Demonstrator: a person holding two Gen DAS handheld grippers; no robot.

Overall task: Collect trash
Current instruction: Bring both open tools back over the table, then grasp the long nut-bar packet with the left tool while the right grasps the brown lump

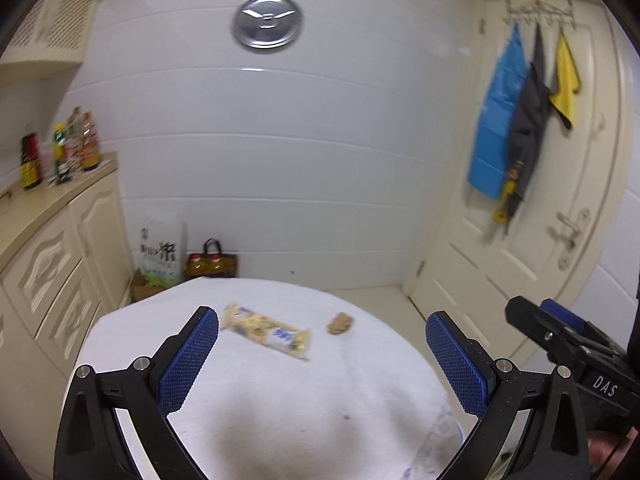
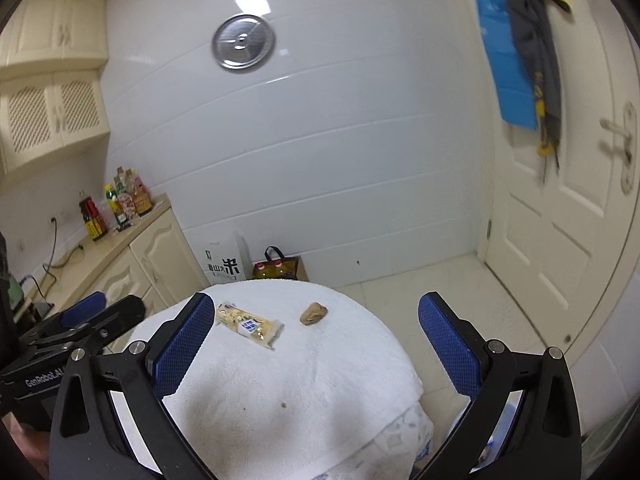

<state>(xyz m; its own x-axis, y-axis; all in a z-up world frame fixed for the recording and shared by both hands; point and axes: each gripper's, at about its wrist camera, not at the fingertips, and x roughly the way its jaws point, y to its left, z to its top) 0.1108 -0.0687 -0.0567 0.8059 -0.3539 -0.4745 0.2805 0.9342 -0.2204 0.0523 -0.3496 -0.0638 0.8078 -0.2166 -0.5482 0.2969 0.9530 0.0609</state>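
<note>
Trash items on table (image 1: 260, 400), which carries a white towel cover: yellow snack wrapper (image 1: 267, 330) lies flat toward far edge, long axis diagonal; small brown scrap (image 1: 340, 323) sits near it on the right, apart from it, not touching. Handling est.: wrapper looks light, thin, crinkly film, prob. slippery and flat to the cloth; best hold is across the short width near mid-length, pinching film w/ a bit of towel slack, or at a crimped end; scrap looks small, stiff, light, may crumble; take across its narrow side. Tiny dark speck (image 2: 283, 405) on towel nearer me; too small to ID. My left tongs (image 1: 322, 322) are spread wide, nothing between pads, hovering above table, no contact seen; wrapper's near end appears just beside left pad in view. My right tongs (image 2: 314, 314) likewise spread wide, holding nothing, no contact w/ cloth visible; both items lie ahead between its fingers.
</note>
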